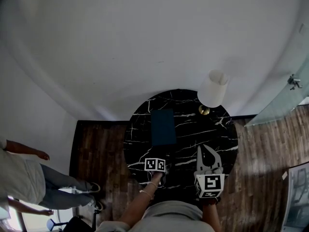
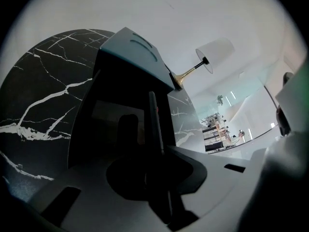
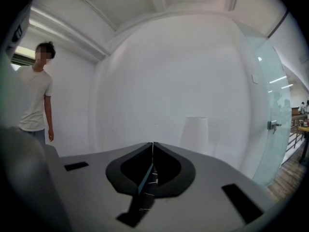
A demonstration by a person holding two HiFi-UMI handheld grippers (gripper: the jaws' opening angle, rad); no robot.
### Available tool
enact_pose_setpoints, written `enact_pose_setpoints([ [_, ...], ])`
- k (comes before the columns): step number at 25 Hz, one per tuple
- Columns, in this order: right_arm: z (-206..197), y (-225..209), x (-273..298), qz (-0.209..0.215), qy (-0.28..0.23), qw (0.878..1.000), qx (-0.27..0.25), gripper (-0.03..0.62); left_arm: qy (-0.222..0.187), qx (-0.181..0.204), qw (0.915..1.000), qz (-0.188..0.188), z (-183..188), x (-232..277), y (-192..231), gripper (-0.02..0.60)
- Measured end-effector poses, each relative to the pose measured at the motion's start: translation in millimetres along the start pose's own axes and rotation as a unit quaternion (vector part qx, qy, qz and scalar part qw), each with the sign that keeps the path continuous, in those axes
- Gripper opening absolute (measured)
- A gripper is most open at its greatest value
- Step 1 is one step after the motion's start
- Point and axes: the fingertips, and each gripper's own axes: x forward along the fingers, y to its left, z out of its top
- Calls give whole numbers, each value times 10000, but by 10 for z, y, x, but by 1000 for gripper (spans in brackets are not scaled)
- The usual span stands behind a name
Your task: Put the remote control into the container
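Clamping slim remote control (image 2: 153, 115) edge-on in left tool (image 2: 147, 134), above open teal container (image 2: 135, 47) on desk (image 2: 38, 91) | holding right tool (image 3: 152, 151) pinched together, empty | judging remote light, rigid, slick; favouring mid-body grip across flat faces.

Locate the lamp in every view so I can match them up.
Head view: lamp at the table's far right edge.
Left gripper view: lamp upper right, beyond the container.
Right gripper view: lamp right of centre, above the jaws.
Shared landmark: white wall behind it.
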Motion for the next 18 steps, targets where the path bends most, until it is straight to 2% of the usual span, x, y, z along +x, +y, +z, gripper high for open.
enact_pose_setpoints([
  [5,-5,-49,-17,-42,12,10000,8,12,49,132,9992,386,-43,31,106,77],
  [10,-9,-66,-32,-28,-23,10000,60,12,88,344,9981,500,-46,36,79,77],
  [12,-8,-60,-29,-7,-25,10000,57,12,70,454,9968,654,-42,20,87,80],
  [15,-10,-57,-36,-17,-35,10000,59,12,-33,680,9938,875,-11,-31,109,123],
  [18,-14,-58,-41,-26,-27,10000,64,12,-210,732,9933,872,59,-95,73,130],
])
